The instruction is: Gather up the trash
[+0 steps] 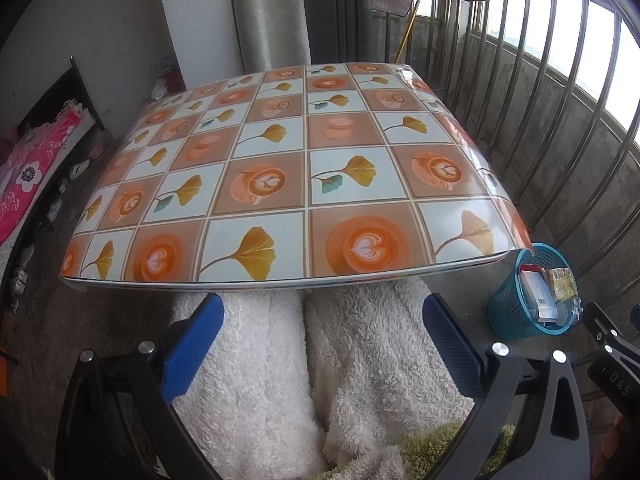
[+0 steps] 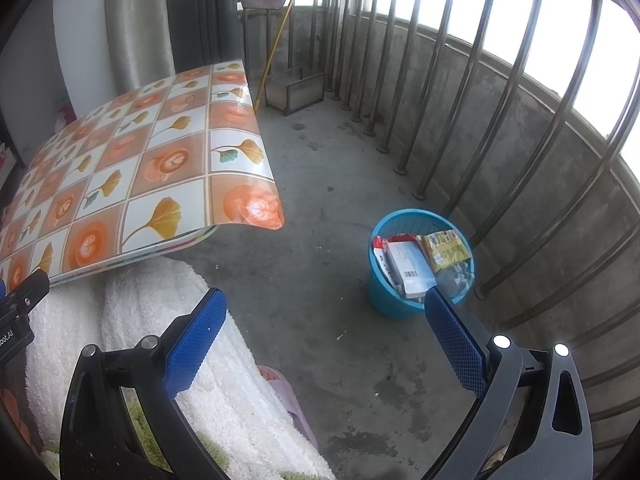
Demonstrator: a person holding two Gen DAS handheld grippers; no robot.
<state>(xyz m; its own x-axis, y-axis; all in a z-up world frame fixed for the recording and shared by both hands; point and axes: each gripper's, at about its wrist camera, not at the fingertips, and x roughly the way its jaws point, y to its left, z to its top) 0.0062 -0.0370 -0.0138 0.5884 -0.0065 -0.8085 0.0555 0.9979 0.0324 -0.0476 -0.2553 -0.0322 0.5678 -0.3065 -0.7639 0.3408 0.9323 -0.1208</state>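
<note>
A blue mesh trash basket (image 2: 416, 300) stands on the concrete floor right of the table; it also shows in the left wrist view (image 1: 516, 312). It holds a white box (image 2: 408, 268), a yellow packet (image 2: 444, 250), a red-and-white wrapper (image 2: 382, 246) and a clear plastic piece (image 2: 456, 278). My left gripper (image 1: 322, 344) is open and empty, held low in front of the table with its patterned cloth (image 1: 280, 168). My right gripper (image 2: 324, 340) is open and empty, above the floor, just near and left of the basket.
White fluffy trousers (image 1: 280, 360) cover the person's legs below both grippers. A pink slipper (image 2: 288, 400) is on the floor. Metal railing bars (image 2: 460, 100) line the concrete wall on the right. A small metal frame (image 2: 296, 92) and a broom handle (image 2: 276, 44) stand at the back.
</note>
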